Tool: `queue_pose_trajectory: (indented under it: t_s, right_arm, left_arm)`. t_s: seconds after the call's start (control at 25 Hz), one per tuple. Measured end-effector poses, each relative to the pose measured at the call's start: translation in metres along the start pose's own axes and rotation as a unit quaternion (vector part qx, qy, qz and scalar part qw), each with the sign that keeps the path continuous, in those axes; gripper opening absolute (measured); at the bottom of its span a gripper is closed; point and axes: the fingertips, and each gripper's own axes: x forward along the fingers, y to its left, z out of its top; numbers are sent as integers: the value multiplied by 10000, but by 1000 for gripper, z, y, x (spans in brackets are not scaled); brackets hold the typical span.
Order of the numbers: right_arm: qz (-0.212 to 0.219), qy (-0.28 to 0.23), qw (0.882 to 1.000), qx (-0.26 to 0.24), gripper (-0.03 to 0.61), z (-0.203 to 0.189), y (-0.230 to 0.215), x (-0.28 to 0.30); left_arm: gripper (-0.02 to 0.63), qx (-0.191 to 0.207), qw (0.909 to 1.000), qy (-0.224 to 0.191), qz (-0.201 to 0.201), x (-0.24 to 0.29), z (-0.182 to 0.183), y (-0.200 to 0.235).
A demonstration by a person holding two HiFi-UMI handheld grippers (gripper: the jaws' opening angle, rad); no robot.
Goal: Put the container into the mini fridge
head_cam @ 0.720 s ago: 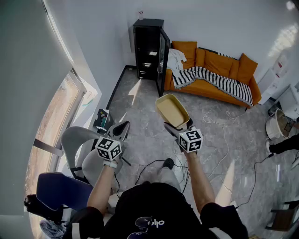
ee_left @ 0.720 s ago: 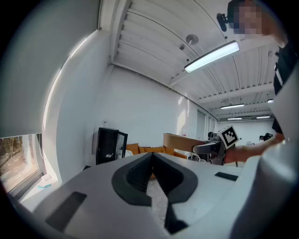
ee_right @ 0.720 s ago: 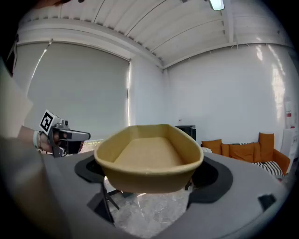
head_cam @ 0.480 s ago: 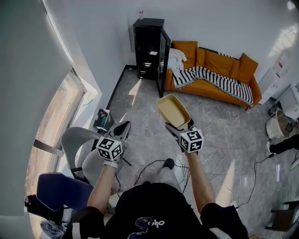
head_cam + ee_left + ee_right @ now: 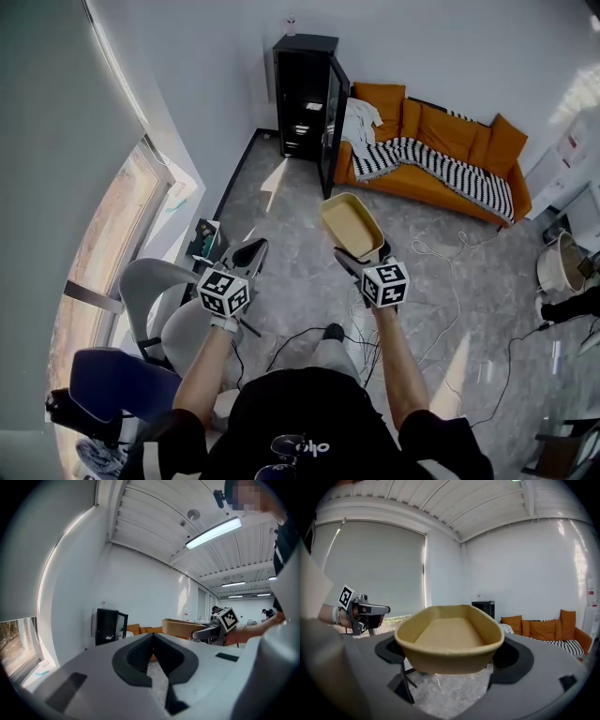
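My right gripper [image 5: 361, 246] [image 5: 451, 654] is shut on a tan oval container [image 5: 349, 225] [image 5: 450, 641], its jaws spread wide against the container's two sides; the container is empty and held level in the air. The black mini fridge [image 5: 309, 98] [image 5: 483, 609] [image 5: 108, 626] stands against the far wall with its glass door swung open, some way ahead of the container. My left gripper [image 5: 247, 253] [image 5: 153, 644] hangs shut and empty to the left of the right one, its pads meeting.
An orange sofa [image 5: 441, 159] with a striped blanket [image 5: 422, 159] and a white cloth stands right of the fridge. A grey chair [image 5: 155, 291] and a blue chair [image 5: 112, 384] sit at my lower left. Cables [image 5: 450, 281] trail over the grey floor. A window with a blind fills the left wall.
The whole view has shifted slightly toward the fridge. The container has stayed in the right gripper, and both grippers keep the same pose.
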Motion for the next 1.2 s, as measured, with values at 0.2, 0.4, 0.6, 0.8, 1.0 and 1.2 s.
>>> queue_pose_trajectory:
  t_s: [0.2,0.4,0.6,0.8,1.0,1.2]
  right_arm:
    - [124,69,9999,-51,540,7,-41,29]
    - [229,168,9996,-29,540,19,-89,49]
    - [287,207,9994,-49,540,22,-138,63]
    - [302,228,9993,-4,540,15,-178,67]
    - [221,237,9994,86,540,7,-215,59]
    - [168,159,9996,146,540,12,-241,56]
  left_arm:
    - [6,-15,10000,48,46,57,9,10]
    - [6,10,9999,111,6,119,28,9]
    - [7,-58,9999,75,-44,185,36,1]
    - [6,-71,9996,57,-276,242,36,-23]
    - [6,-2,9990,140,-430,279,36,-39]
    - [6,34,9986,214,-490,304,39,-47]
